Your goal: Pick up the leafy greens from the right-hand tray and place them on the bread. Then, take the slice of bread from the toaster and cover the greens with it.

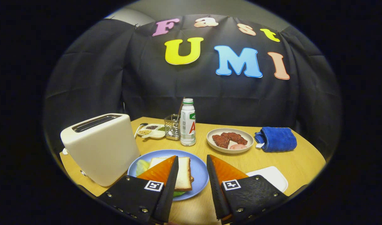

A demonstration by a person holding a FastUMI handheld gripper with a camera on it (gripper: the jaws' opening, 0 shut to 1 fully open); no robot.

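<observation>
My gripper hangs with its fingers spread apart over the near edge of the table, nothing between them. Just ahead of my left finger sits the plate, bread slice on it, greens peeking out at the plate's left. The toaster stands left of the plate, at the table's left edge. Behind the plate stands a bottle, with a wire rack and a sectioned dish to its left, a plate of meat to its right. A folded towel lies toward the far right corner; a tray sits right of my right finger.

Gripper cam rides above table, looks fwd and slightly down along open fingers of gripper. Blue plate close ahead; toaster near; booth wall farther back.
</observation>
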